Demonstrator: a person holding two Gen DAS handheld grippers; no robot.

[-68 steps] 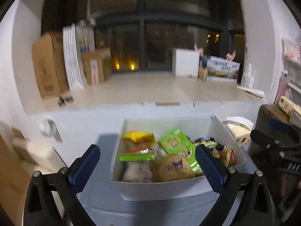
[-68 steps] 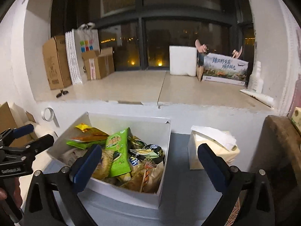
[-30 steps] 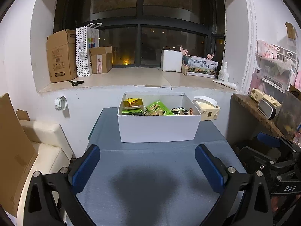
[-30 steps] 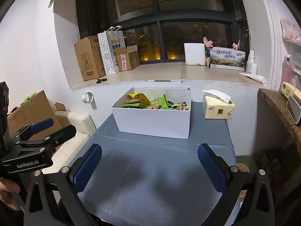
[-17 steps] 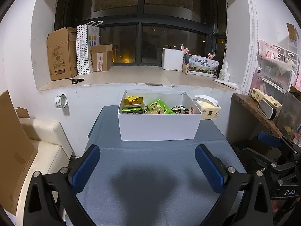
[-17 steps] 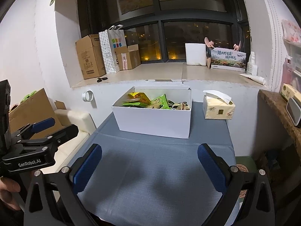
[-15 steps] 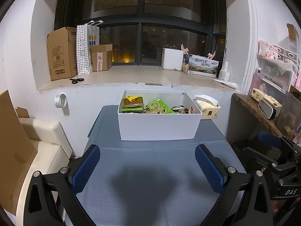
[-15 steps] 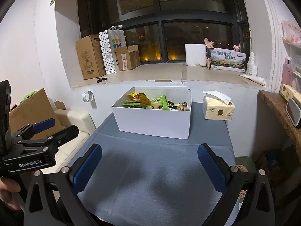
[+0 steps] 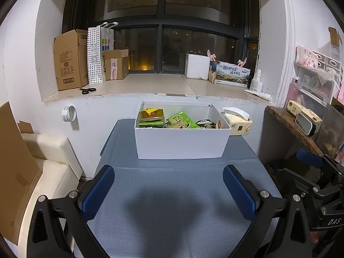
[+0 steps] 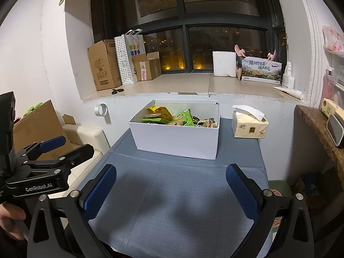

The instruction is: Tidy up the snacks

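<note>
A white box stands at the far end of the blue-grey table, filled with several snack packets: a yellow one, a green one and darker ones on the right. My left gripper hovers over the near part of the table, open with nothing between its fingers. My right gripper hangs likewise open and empty, well short of the box. The left gripper's side shows at the left edge of the right wrist view.
A tissue box sits right of the white box. A windowsill behind holds cardboard boxes, a dotted paper bag and scissors. A cream seat lies left; a brown shelf stands right.
Both grippers have pulled back from right above the box to the near end of the table; over the last second they barely moved. Both stayed open.
</note>
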